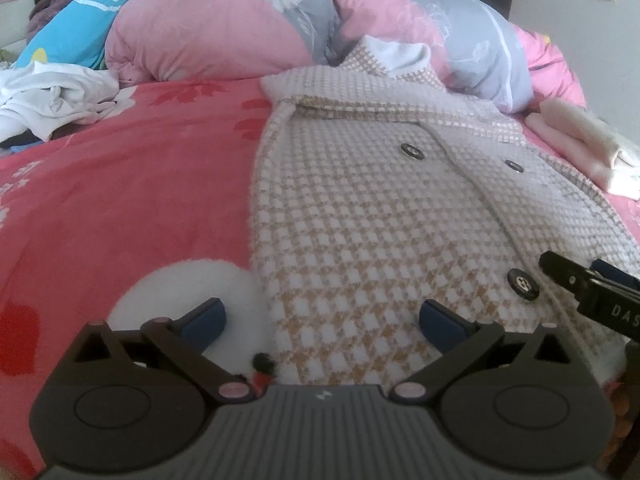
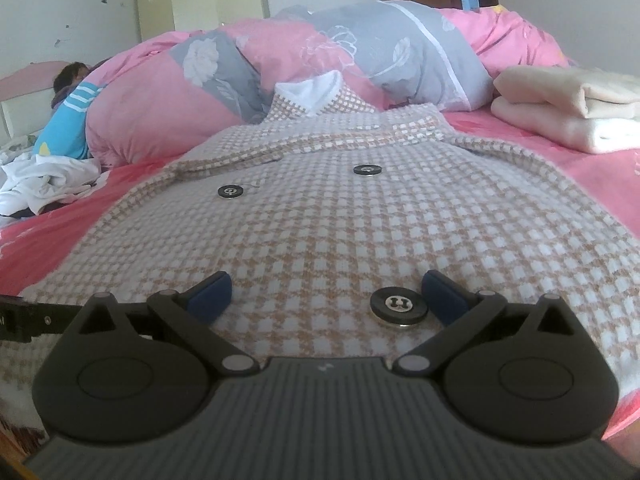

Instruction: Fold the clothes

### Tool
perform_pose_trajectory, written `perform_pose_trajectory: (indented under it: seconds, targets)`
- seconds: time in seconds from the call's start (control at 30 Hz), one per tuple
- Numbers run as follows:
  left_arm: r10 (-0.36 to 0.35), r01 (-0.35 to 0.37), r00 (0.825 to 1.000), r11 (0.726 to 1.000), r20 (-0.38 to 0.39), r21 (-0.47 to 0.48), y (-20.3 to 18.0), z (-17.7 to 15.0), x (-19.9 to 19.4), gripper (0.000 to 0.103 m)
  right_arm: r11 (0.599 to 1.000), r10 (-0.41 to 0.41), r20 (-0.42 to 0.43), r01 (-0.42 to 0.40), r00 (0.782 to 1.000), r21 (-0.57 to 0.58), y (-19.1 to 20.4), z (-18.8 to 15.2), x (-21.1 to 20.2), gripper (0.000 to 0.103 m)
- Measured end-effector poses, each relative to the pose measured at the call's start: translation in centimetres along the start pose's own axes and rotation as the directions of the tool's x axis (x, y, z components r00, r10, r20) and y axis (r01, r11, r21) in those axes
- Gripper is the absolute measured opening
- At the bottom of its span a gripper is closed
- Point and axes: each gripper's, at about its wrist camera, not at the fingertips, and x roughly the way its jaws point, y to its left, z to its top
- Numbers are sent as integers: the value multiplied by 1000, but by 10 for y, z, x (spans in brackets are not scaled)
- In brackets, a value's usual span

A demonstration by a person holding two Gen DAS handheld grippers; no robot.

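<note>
A beige-and-white checked coat with black buttons lies flat on the pink bed, collar toward the quilt. My left gripper stands open over the coat's near left edge, with its left pad over the sheet's white patch and its right pad over the cloth. My right gripper is open above the coat near the hem, and a black button lies just inside its right pad. Neither pair of pads presses on anything. The right gripper's black finger shows at the right edge of the left wrist view.
A rolled pink-and-grey quilt lies across the far side of the bed. Folded pale pink towels are stacked at the right. Crumpled white clothes lie at the left. A person in a blue top lies at the far left.
</note>
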Motion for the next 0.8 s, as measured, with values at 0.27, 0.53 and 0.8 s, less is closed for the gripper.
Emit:
perform_pose_trajectory:
  seconds: [0.27, 0.53, 0.8]
  targets:
    - [4, -4, 1000, 1000, -10, -9, -1, 0, 1, 103, 999, 4, -21, -3, 1000, 35, 0, 3, -2, 102]
    - [15, -15, 999, 1000, -28, -3, -2, 2, 2, 103, 999, 26, -49, -24, 998, 41, -3, 6, -1, 102]
    - [17, -18, 999, 1000, -47, -9, -1, 8, -1, 103, 999, 42, -56, -41, 998, 15, -4, 5, 1, 102]
